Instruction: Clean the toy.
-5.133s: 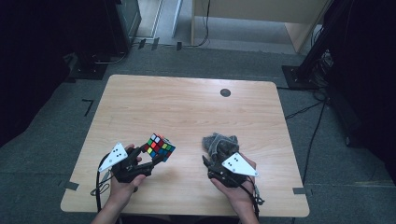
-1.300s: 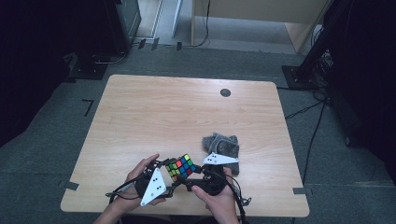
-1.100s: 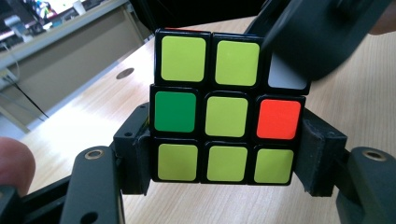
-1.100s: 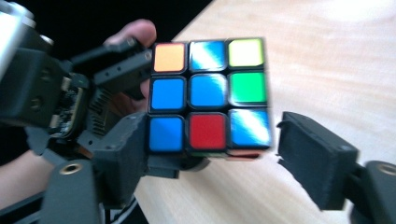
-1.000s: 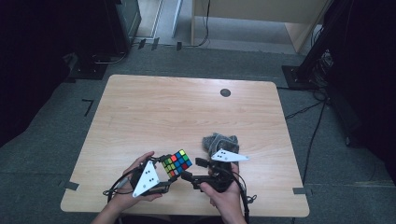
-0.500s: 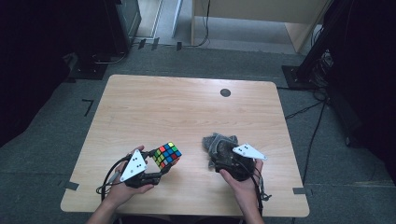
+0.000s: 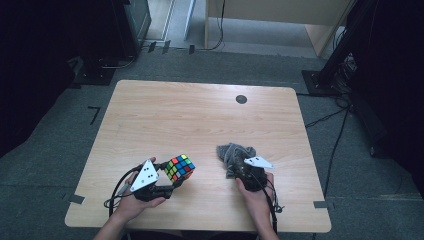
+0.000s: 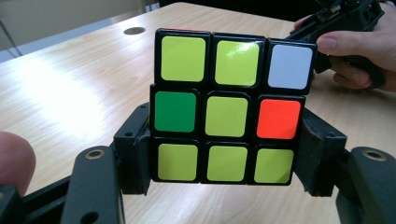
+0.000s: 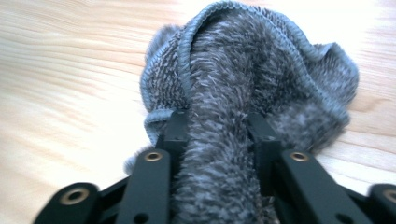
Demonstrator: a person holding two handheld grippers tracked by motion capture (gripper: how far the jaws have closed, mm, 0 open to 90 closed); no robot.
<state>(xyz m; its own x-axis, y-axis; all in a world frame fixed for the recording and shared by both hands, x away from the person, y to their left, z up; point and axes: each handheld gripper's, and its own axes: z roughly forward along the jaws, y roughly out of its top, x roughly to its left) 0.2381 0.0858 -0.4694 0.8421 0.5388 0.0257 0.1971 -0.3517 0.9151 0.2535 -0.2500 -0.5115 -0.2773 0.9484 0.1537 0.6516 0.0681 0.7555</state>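
My left tool (image 8: 224,186) is clamped on the glossy square-tiled cube (image 8: 227,119) near the table's (image 7: 200,115) front edge; my right tool (image 9: 217,135) just pinched shut on the fuzzy grey cloth (image 9: 243,88), stitched hem visible up close.

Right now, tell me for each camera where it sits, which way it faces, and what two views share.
High view: above the table's near side, looking forward and down; forearms, both hands.
Left gripper view: on the left tool, looking along its jaws at the clamped Rubik's cube; a fingertip.
Right gripper view: on the right tool, jaws pinching the grey cloth.
Shared: high and left views show the cube.
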